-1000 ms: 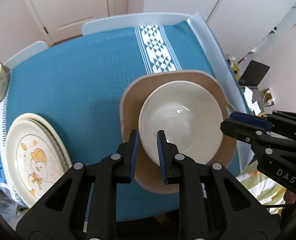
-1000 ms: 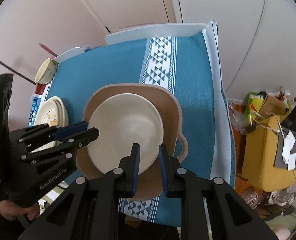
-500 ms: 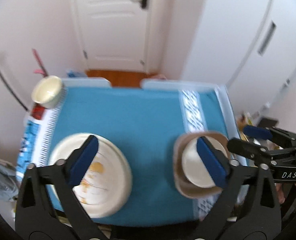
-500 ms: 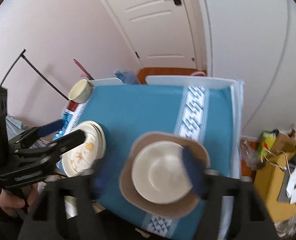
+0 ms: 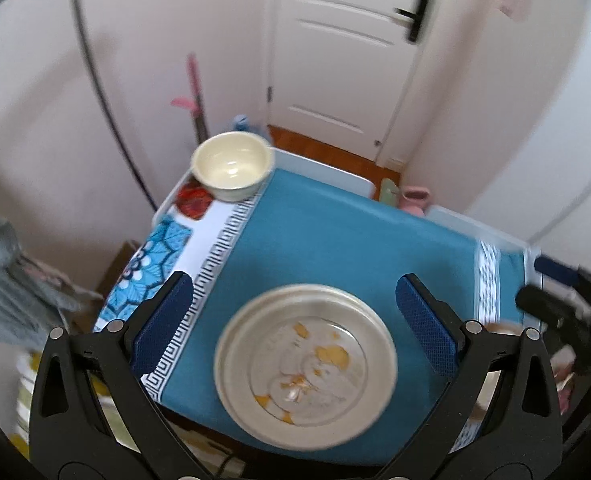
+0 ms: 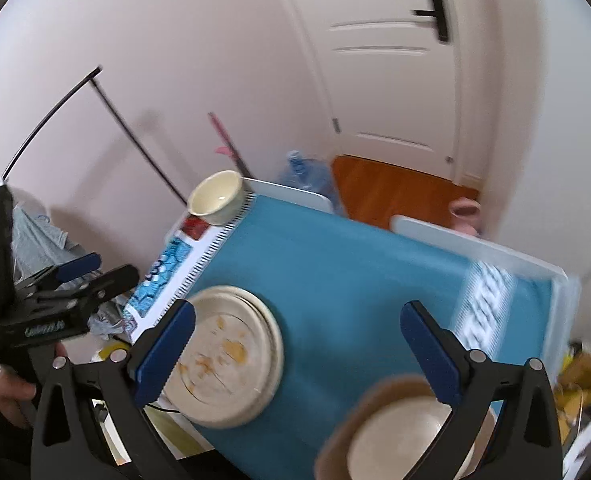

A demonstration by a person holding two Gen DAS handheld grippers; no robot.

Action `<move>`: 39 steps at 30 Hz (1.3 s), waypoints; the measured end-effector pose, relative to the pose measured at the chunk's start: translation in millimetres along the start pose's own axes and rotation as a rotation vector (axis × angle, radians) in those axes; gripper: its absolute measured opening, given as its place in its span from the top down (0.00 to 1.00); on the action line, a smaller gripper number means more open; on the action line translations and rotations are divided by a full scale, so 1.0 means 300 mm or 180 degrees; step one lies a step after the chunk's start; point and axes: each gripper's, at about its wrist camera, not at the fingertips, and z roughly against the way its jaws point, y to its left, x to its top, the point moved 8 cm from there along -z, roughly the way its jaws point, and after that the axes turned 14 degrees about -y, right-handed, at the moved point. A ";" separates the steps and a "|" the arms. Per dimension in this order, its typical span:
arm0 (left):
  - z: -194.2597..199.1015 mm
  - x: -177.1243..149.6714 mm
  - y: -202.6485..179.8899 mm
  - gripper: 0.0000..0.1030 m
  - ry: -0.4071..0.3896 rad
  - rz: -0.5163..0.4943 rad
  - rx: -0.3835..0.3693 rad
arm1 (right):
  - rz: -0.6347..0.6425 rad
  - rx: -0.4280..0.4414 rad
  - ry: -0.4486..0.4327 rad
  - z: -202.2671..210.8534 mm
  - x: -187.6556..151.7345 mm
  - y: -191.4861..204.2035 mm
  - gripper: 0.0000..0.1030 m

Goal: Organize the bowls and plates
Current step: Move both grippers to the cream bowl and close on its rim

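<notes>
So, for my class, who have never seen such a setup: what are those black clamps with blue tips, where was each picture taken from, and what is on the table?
A person holds a two-finger gripper in each hand. Each has a fisheye camera looking along its fingers. In the left view, the left gripper stands open, empty, above stacked plates. In the right view, the right gripper is opening, also empty. On the blue tablecloth sit a small cream bowl at the far corner and a white bowl in a tan dish.
</notes>
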 end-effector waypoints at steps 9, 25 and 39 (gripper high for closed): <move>-0.230 0.125 0.274 0.02 0.0130 0.0650 0.0000 | 0.0274 0.0004 0.0308 -0.329 0.194 0.170 0.01; -0.753 0.049 0.417 0.30 0.0719 0.1300 -0.0345 | -0.0091 0.0248 0.1047 -1.002 0.142 0.223 0.19; -0.880 0.037 0.444 0.77 0.0736 0.1237 -0.0287 | -0.0243 0.0517 0.1241 -1.166 0.098 0.238 0.73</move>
